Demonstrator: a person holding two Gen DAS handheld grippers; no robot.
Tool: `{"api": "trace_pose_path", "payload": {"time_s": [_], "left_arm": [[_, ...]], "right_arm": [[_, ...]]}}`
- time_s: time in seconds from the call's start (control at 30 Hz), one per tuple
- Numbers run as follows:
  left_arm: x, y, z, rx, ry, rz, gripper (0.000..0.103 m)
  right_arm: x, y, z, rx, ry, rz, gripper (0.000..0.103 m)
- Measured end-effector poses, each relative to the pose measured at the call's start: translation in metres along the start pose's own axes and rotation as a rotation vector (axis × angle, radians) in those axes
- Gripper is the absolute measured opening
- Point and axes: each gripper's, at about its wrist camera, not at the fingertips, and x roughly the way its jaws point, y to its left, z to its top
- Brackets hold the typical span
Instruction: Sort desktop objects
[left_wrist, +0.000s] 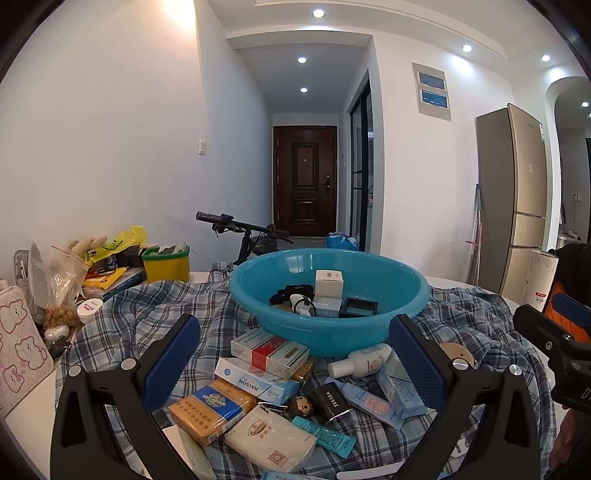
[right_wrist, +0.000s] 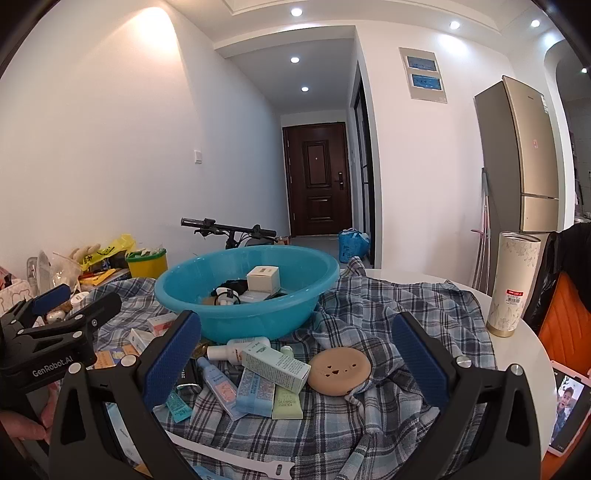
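Observation:
A blue plastic basin (left_wrist: 388, 284) (right_wrist: 295, 295) stands on a plaid cloth (left_wrist: 177, 302) (right_wrist: 399, 302) and holds small boxes and a cable. In front of it lies a heap of small items: several cartons (left_wrist: 273, 349), a white bottle (left_wrist: 360, 362), a tissue pack (left_wrist: 269, 439), tubes (right_wrist: 218, 384) and a round tan puff (right_wrist: 340, 371). My left gripper (left_wrist: 295, 365) hovers open over the cartons with nothing between its fingers. My right gripper (right_wrist: 295, 365) hovers open above the tubes and a pale green box (right_wrist: 275, 363), also holding nothing.
Clutter of bags, a yellow tub (left_wrist: 166, 264) and a bear-print pouch (left_wrist: 20, 347) fills the table's left side. A tall cylinder (right_wrist: 511, 284) stands at the right, with a phone (right_wrist: 567, 410) near the table edge. A bicycle handlebar (left_wrist: 240, 223) shows behind the basin.

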Motion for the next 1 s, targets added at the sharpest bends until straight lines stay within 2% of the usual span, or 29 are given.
{"api": "trace_pose_path", "payload": {"time_s": [0.27, 0.47, 0.67, 0.77, 1.0], "left_arm": [[-0.011, -0.01, 0.044, 0.015, -0.041, 0.016, 0.103], [-0.015, -0.013, 0.068, 0.021, -0.042, 0.068, 0.103], [-0.019, -0.011, 0.088, 0.018, -0.044, 0.068, 0.103], [-0.02, -0.01, 0.096, 0.023, -0.038, 0.067, 0.103], [-0.033, -0.009, 0.118, 0.006, -0.088, 0.054, 0.103]], "right_arm": [[-0.008, -0.006, 0.03, 0.0, -0.018, -0.015, 0.103], [-0.004, -0.005, 0.051, -0.025, 0.013, -0.009, 0.103], [-0.009, -0.003, 0.069, -0.045, 0.002, -0.004, 0.103], [-0.01, -0.005, 0.08, -0.039, 0.003, 0.026, 0.103], [-0.025, -0.003, 0.1, -0.061, -0.042, 0.008, 0.103]]}}
